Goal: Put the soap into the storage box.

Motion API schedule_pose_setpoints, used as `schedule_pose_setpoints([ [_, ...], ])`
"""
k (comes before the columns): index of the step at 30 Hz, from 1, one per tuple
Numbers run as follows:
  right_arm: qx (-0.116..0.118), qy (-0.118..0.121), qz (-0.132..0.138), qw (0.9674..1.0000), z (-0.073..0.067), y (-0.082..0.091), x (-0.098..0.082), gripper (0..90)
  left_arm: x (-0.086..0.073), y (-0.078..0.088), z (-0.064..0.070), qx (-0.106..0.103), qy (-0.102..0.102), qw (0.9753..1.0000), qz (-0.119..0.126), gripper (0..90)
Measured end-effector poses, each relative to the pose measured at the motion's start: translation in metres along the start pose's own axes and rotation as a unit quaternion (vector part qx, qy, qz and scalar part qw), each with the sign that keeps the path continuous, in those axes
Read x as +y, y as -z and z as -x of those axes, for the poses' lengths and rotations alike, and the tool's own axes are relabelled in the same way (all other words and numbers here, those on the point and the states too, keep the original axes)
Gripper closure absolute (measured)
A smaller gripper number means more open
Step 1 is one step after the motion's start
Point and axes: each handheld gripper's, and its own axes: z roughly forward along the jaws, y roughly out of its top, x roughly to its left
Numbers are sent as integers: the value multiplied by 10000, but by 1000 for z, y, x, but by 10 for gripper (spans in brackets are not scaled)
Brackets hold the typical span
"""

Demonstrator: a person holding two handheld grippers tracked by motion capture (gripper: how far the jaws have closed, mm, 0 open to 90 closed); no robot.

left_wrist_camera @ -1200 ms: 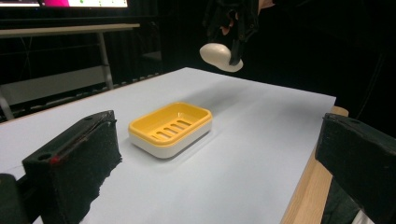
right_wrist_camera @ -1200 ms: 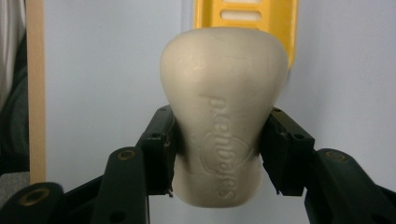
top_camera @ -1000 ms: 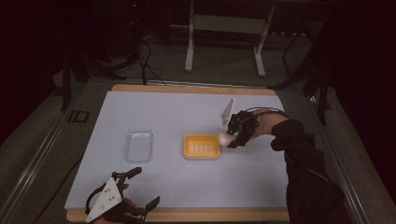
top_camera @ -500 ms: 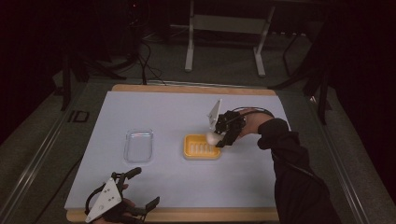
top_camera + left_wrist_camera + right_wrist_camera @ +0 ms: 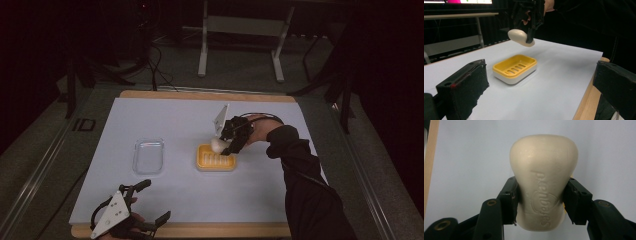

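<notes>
A cream bar of soap [image 5: 544, 170] with raised lettering sits clamped between the jaws of my right gripper [image 5: 541, 195], which is shut on it. In the high view the soap [image 5: 216, 145] hangs just above the far edge of a yellow soap dish [image 5: 201, 163] in the middle of the white mat. The left gripper view shows the soap [image 5: 519, 37] clear of the slotted yellow dish [image 5: 499, 68], tilted, with the right gripper [image 5: 526, 37] reaching down from above. My left gripper [image 5: 155, 201] rests by the front edge with its jaws wide apart and nothing between them.
A clear plastic container [image 5: 149, 156] lies on the mat to the left of the dish. The mat covers a wooden board [image 5: 210, 95]. A metal stand [image 5: 240, 30] and cables lie on the dark floor beyond the table.
My right gripper has carried the soap leftward from beside the dish to above its far edge. The left gripper has stayed where it was.
</notes>
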Motion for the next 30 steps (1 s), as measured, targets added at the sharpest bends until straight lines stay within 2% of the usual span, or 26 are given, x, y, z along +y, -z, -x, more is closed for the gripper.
schedule_pose_setpoints([
  [6,-24,37,243,9997,3,-1,6,497,0,0,0,-29,-26,10000,-2,0],
  [9,19,6,319,9995,5,-7,5,497,0,0,1,-38,-25,10000,2,0],
  [20,235,-91,147,9996,9,-43,-3,497,0,0,1,-52,-6,10000,2,0],
  [23,261,-188,73,9995,9,-51,-7,497,0,0,1,-55,-2,10000,0,0],
  [30,238,-342,98,9991,13,-66,-15,496,0,-1,2,-64,-8,10000,-41,0],
])
